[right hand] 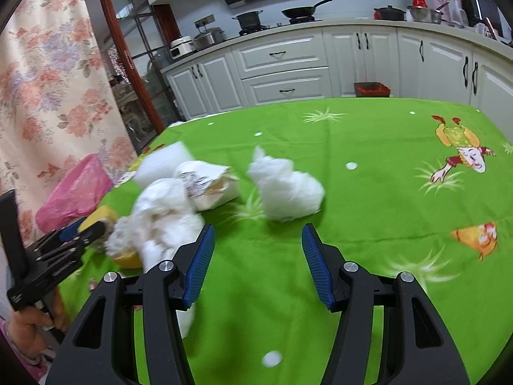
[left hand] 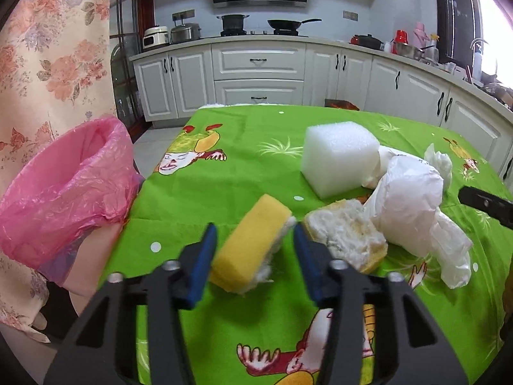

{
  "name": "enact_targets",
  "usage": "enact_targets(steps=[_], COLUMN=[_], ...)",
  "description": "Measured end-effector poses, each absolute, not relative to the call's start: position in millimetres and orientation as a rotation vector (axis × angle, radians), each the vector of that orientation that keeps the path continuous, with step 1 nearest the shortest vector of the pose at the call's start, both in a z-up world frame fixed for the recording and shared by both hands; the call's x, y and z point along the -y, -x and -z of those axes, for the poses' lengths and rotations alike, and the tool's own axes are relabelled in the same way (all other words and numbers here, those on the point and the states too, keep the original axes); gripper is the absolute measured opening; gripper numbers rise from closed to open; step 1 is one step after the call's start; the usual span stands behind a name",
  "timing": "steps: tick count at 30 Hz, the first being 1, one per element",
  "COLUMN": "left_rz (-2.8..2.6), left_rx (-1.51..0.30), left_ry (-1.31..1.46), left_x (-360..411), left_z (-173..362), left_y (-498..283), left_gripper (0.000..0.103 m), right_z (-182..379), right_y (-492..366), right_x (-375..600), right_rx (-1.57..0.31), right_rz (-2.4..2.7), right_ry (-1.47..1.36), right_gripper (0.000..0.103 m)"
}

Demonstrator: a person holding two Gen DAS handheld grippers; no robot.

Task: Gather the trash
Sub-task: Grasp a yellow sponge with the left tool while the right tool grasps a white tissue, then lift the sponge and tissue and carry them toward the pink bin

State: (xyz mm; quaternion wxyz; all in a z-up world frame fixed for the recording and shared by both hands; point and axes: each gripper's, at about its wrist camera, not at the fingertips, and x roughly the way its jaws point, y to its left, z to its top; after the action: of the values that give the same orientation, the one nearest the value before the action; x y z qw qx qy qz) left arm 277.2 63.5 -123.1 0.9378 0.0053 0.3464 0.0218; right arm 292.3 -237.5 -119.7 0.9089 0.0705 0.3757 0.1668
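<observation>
Trash (left hand: pixel 368 192) heaped on green tablecloth (left hand: pixel 224 186), mid-table: white foam block (left hand: pixel 340 160), crumpled white paper (left hand: pixel 410 205), torn crusty chunk (left hand: pixel 346 237), yellow sponge (left hand: pixel 247 250). Sponge sitting between pads of left gripper (left hand: pixel 255 234), narrowed onto it, seemingly touching both sides near one end. Right gripper (right hand: pixel 256 256) half-wide, holding nothing, aimed at loose tissue wad (right hand: pixel 288 192) just ahead. Likely to slip or pivot out on lifting, being soft and pinched off-centre. Could drop short of pink-lined bin (left hand: pixel 64 186) beside the table's left edge, or snag its slack liner. Might also drag paper along if right jaws descend too far left.
</observation>
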Motion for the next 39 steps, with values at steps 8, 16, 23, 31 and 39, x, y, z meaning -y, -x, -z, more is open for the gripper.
enact_targets(steps=[8, 16, 23, 31, 39], left_rz=[-0.077, -0.092, -0.087, -0.096, -0.082], left_rx=[-0.726, -0.743, -0.736, -0.688, -0.64], left_ry=[0.011, 0.026, 0.01, 0.012, 0.04], left_x=[-70.6, -75.6, -72.2, -70.8, -62.1], left_z=[126.7, 129.3, 129.0, 122.7, 111.4], left_y=[-281.0, -283.4, -281.7, -272.2, -236.9], left_gripper=[0.032, 0.032, 0.028, 0.026, 0.025], right_z=[130.9, 131.9, 123.0, 123.4, 118.6], right_y=[-328.5, -346.9, -324.1, -302.6, -273.2], right_x=[232.4, 223.5, 227.6, 238.0, 245.3], right_rx=[-0.817, -0.827, -0.76, -0.769, -0.762], right_rz=[-0.306, -0.294, -0.302, -0.292, -0.305], right_ry=[-0.059, -0.007, -0.023, -0.064, -0.073], right_gripper=[0.056, 0.038, 0.025, 0.025, 0.025])
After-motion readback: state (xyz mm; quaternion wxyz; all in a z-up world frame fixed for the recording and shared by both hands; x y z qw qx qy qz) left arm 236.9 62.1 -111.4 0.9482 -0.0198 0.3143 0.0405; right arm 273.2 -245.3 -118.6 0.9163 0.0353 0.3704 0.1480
